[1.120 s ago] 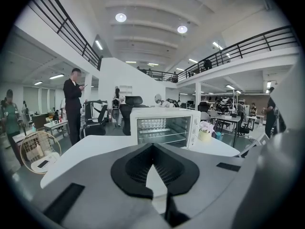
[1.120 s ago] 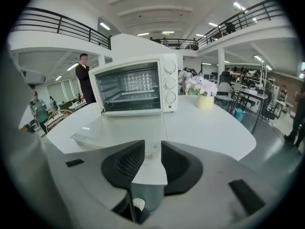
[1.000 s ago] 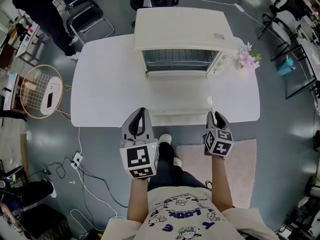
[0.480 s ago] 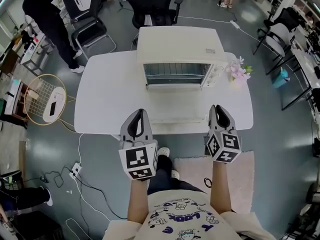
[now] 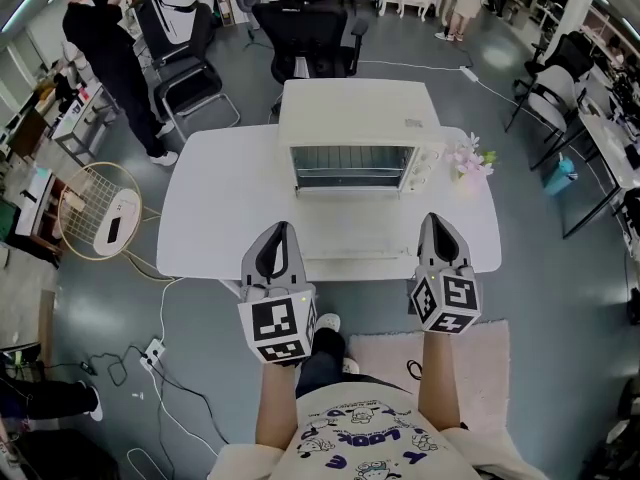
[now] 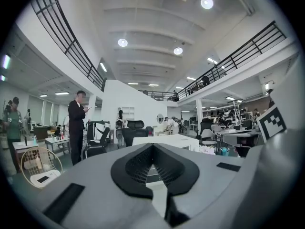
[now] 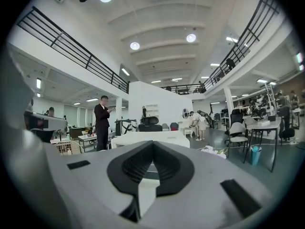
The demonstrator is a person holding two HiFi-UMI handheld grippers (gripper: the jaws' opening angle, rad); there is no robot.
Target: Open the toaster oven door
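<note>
The cream toaster oven point(image 5: 355, 118) stands at the back of the white table point(image 5: 215, 203). Its door point(image 5: 350, 230) lies folded down flat toward me, and the wire rack inside shows. My left gripper point(image 5: 277, 230) hovers over the table's near edge, left of the door, shut and empty. My right gripper point(image 5: 438, 221) is at the door's right corner, also shut on nothing. In the left gripper view the jaw tips point(image 6: 152, 146) meet in front of the oven point(image 6: 164, 140). The right gripper view shows the same, with the tips point(image 7: 152, 144) below the oven point(image 7: 148, 138).
A small pot of pink flowers point(image 5: 470, 158) stands right of the oven. Office chairs point(image 5: 305, 28) are behind the table, and a person point(image 5: 110, 53) stands at the far left. A round wire stand point(image 5: 95, 213) is on the floor to the left, a pink rug point(image 5: 385, 338) under me.
The right gripper's jaws have closed and it has drawn back from the door's edge. The view has pulled away from the table. The left gripper has kept its place.
</note>
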